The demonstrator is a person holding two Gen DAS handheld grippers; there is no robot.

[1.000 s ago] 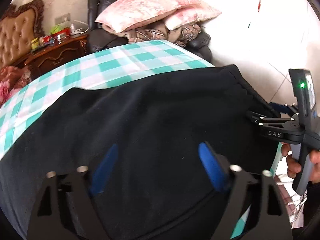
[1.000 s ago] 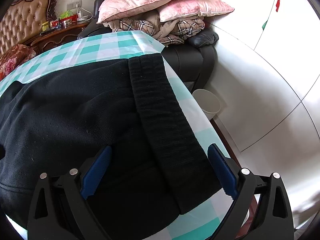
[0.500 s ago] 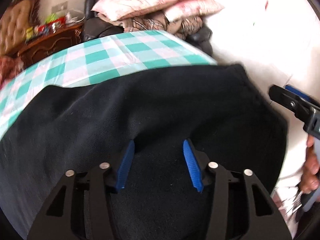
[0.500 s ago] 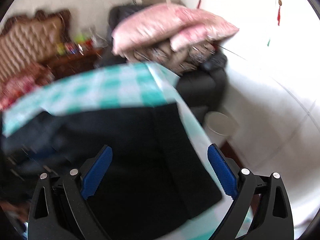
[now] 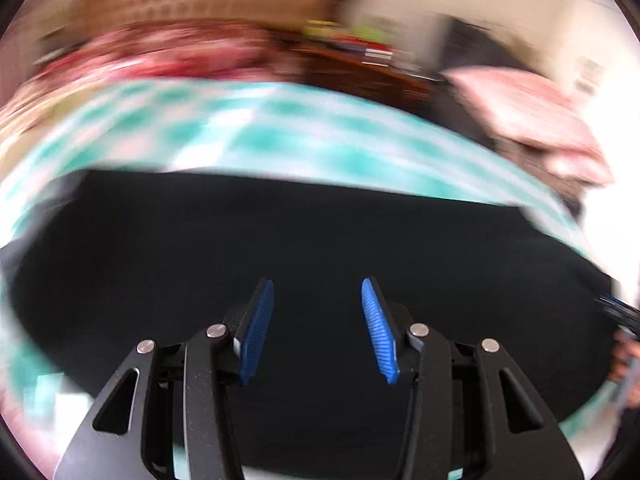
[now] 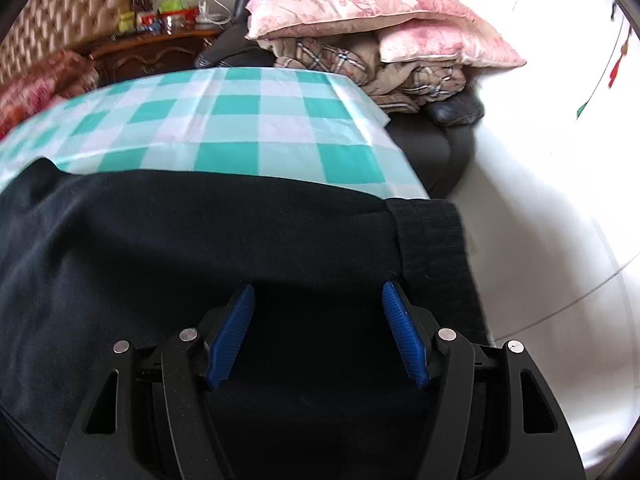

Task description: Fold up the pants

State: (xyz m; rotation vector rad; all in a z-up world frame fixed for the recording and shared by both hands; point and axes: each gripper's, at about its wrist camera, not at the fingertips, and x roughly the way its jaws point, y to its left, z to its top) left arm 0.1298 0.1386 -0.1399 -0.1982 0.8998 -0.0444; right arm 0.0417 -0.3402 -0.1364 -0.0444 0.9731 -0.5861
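Around the work, a pile is being seen at the far right: two pink pillows lying on a plaid blanket, all heaped on a dark leather armchair. A wooden cabinet cluttered with small items is standing behind, beside a tufted headboard. Nothing is lying on the pants themselves.

One pair of black pants is being shown spread on the green-and-white checked surface, its long axis running left to right across both views, with the ribbed waistband pointing right and hanging past the surface's edge.

The right claw is being held over the dark cloth near the waistband; its jaws have just been closing, are standing about half apart, and only flat cloth is lying below them, with nothing pinched. The left claw is being blurred by motion over the pants' middle, its jaws narrowed yet apart, gripping nothing. A hand is being glimpsed at the right edge.
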